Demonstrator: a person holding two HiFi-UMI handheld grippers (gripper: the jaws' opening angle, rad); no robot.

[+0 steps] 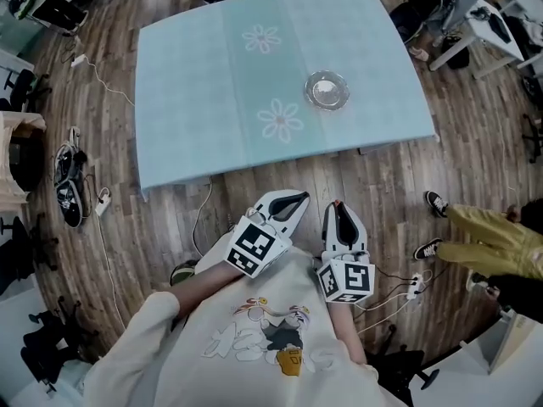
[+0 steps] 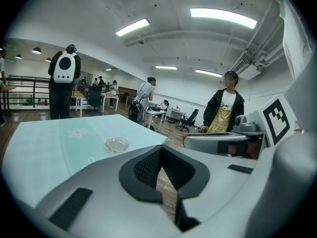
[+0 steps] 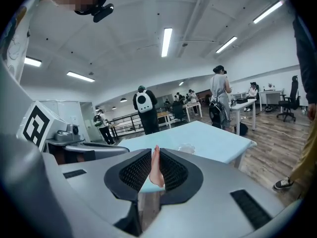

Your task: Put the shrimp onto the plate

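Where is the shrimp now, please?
In the right gripper view, the shrimp is pinched in the right gripper, over the floor, short of the table and its glass plate.

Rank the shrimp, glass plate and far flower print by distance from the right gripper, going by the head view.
1. shrimp, pinched in the right gripper jaws.
2. glass plate, ahead on the table's right half.
3. far flower print, beyond the plate, toward the left.

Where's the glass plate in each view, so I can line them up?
Head view: plate upper middle, on the table's right half.
Left gripper view: plate left of centre, above the jaws.
Right gripper view: plate small, just right of the jaws' tips.
Shared landmark: light blue table.
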